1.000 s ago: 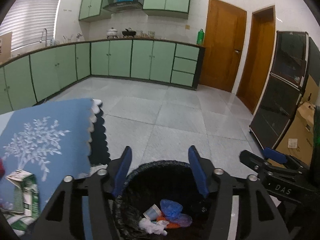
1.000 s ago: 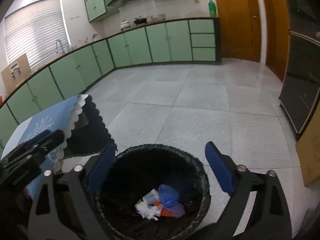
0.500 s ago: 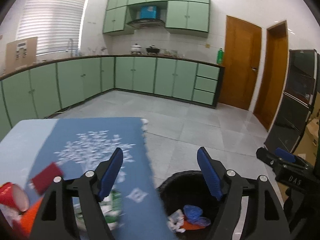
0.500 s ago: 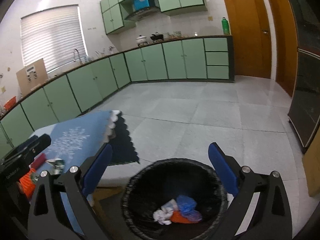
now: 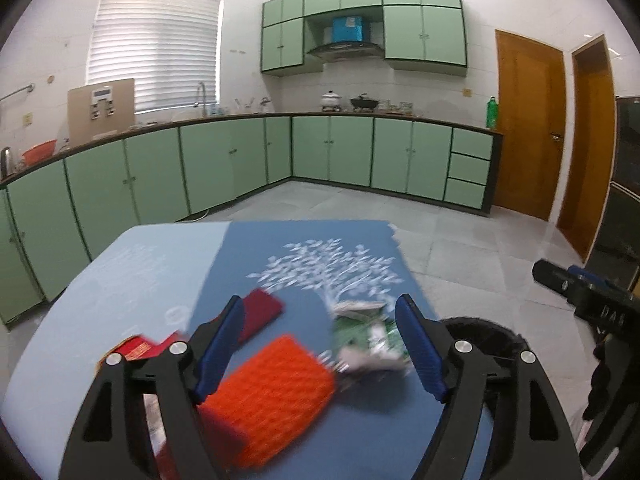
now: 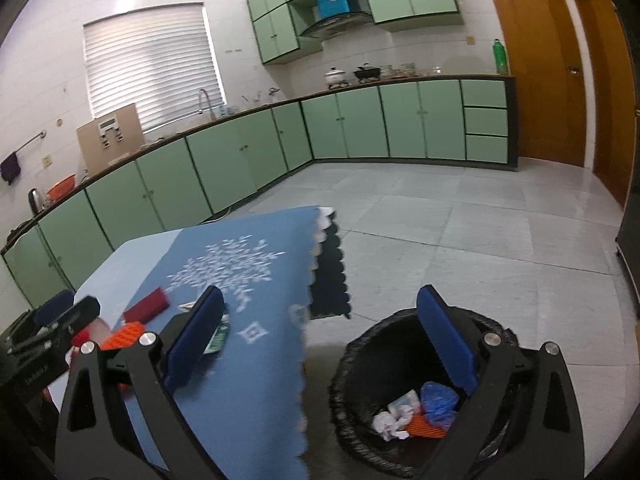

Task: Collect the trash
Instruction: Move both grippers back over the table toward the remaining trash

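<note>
My left gripper (image 5: pixel 320 348) is open and empty, hovering over the blue tablecloth (image 5: pixel 336 264). Between and below its jaws lie an orange ribbed foam piece (image 5: pixel 272 396), a crumpled green-and-white carton (image 5: pixel 368 340), a dark red packet (image 5: pixel 260 312) and a red wrapper (image 5: pixel 140 350). My right gripper (image 6: pixel 320 344) is open and empty, spanning the table edge and the black bin (image 6: pixel 360 364). The bin holds a blue bag (image 6: pixel 438 398), white tissue (image 6: pixel 386 426) and orange scrap (image 6: pixel 424 426). The bin rim also shows in the left wrist view (image 5: pixel 488 330).
The table (image 6: pixel 120 256) stands left of the bin, its cloth hanging over the edge (image 6: pixel 324 264). Green cabinets (image 5: pixel 224 164) line the walls. Grey tiled floor (image 6: pixel 460 240) spreads beyond. Wooden doors (image 5: pixel 528 128) stand at the right. The other gripper (image 5: pixel 588 300) shows at the right of the left wrist view.
Both grippers rose and swung left from over the bin. The left one now faces the table trash. The right one now spans table edge and bin. Both stayed open.
</note>
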`<state>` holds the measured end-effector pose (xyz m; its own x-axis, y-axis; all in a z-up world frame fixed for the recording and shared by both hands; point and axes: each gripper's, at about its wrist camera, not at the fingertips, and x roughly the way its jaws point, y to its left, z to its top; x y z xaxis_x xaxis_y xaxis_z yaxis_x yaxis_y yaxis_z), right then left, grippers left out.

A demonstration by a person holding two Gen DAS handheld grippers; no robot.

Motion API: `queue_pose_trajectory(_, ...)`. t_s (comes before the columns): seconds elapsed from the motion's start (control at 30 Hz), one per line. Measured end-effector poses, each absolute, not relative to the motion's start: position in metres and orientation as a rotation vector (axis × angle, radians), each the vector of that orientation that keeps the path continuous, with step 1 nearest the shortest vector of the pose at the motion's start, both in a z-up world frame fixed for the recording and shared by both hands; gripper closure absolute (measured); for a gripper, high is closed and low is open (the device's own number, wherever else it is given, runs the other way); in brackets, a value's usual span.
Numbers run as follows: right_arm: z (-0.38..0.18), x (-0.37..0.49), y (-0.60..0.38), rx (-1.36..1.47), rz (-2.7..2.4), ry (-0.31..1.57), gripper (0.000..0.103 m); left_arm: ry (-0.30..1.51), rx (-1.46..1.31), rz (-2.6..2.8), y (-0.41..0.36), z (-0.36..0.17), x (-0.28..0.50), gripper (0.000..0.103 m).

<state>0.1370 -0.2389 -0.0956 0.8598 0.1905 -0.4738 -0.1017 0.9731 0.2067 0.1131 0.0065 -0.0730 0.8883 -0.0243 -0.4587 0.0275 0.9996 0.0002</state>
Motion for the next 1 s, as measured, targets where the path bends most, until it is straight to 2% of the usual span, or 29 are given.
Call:
queue_pose_trajectory(0.57, -0.109, 0.113, -0.165, 0.129, 0.271, 0.545, 0.009, 0.537, -0.045, 0.052, 0.067, -0.111, 0.067, 0.027)
queue_pose_trajectory(1.0, -0.111, 0.111, -0.148, 0.091, 0.278, 0.559, 0.009, 0.578, -0.087, 0.038, 0.082, -0.133, 0.071, 0.028)
